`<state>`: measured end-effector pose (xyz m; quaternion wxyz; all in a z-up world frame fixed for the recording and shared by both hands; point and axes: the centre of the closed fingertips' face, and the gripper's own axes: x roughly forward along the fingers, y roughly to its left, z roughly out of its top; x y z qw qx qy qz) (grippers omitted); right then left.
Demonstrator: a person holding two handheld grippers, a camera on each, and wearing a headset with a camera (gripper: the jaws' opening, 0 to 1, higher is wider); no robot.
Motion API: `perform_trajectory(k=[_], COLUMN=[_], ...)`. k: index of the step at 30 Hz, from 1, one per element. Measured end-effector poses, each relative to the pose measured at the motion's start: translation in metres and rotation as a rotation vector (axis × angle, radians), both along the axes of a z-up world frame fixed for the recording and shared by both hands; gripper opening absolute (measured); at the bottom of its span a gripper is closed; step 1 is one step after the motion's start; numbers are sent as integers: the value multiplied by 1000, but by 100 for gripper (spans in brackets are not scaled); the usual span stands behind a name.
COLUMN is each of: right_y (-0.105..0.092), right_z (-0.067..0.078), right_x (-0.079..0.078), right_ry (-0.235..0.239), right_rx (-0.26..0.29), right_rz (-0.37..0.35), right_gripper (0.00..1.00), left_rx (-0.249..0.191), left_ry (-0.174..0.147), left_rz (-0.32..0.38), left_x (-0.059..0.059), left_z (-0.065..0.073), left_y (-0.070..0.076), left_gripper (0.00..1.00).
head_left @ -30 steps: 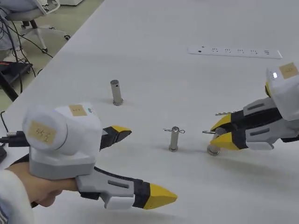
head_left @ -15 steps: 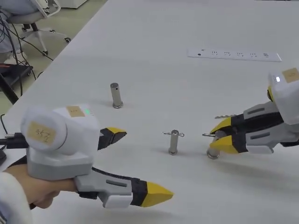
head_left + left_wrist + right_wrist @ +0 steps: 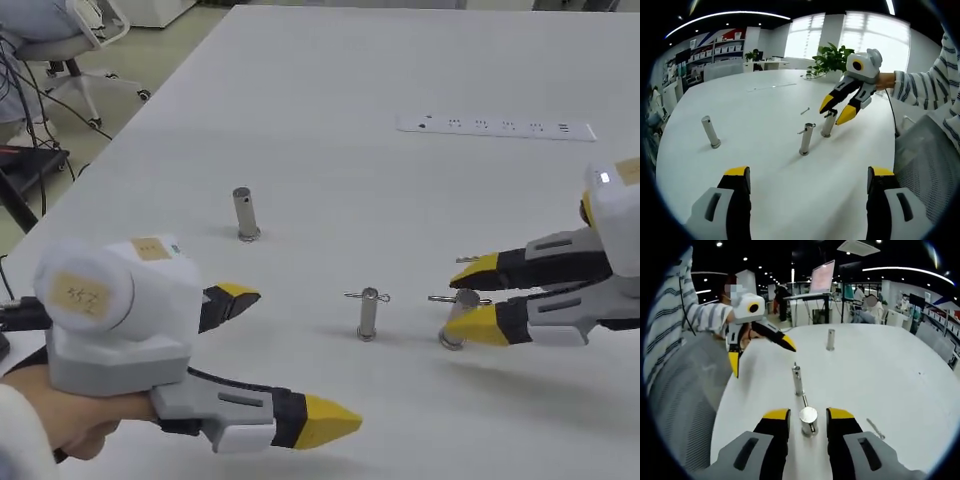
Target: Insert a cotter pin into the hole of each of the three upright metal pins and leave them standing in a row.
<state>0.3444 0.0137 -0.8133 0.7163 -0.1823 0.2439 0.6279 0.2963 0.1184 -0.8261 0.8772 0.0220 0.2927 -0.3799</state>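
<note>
the right tongs [image 3: 468, 297] stand parted either side of the lower-right upright pin [image 3: 455, 322], whose top carries a cotter pin [image 3: 443, 298]. the left tongs [image 3: 290, 358] gape empty at lower left. the middle pin [image 3: 368, 314] is fitted, and the bare pin [image 3: 243, 212] stands upper left. a loose cotter pin [image 3: 466, 259] lies flat on the counter [image 3: 330, 120] just above the right tongs, likely theirs to fetch.
</note>
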Motion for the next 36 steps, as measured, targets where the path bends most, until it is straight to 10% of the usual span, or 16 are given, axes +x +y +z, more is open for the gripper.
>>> perform_trajectory(k=[18, 36], right_y=[-31, -82], right_z=[30, 13], right_x=[-22, -53], right_ry=[-7, 78], right_rx=[106, 82], right_rz=[-184, -377], right_gripper=[54, 72], left_rx=[-3, 11], left_ry=[31, 54], left_rz=[52, 53], left_x=[3, 1], left_z=[-3, -6], left_y=[16, 19], left_gripper=[95, 94])
